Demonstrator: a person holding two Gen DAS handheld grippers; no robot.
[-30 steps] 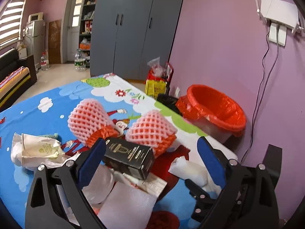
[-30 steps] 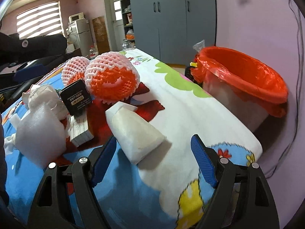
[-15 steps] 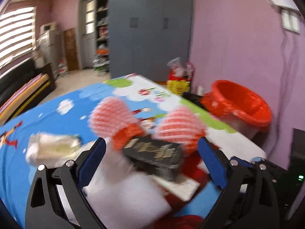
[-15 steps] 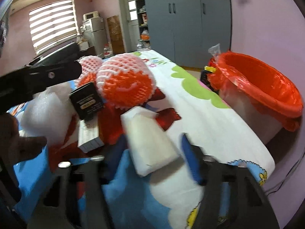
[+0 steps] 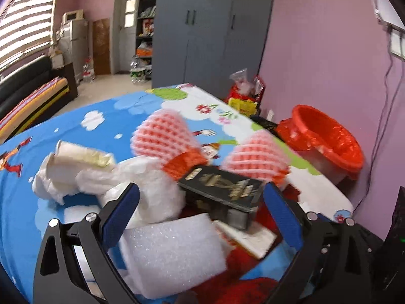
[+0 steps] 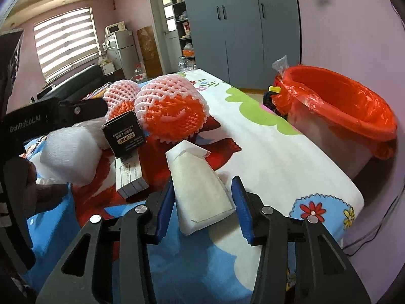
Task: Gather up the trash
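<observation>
My right fingers (image 6: 203,204) have just been closing around the white foam wedge (image 6: 200,190), which lies on the counter (image 6: 265,152) between my 2 blue pads; the left pad looks against it, but I cannot tell whether the right pad touches. My left fingers (image 5: 201,217) stand spread above a white foam block (image 5: 172,255) and a black box (image 5: 222,190), gripping nothing. That view is blurred, so the box lettering is unreadable there. 2 pink foam nets (image 6: 172,109) sit behind the box. The bin (image 6: 339,116), lined with an orange bag, stands beside the counter; its bottom is hidden.
</observation>
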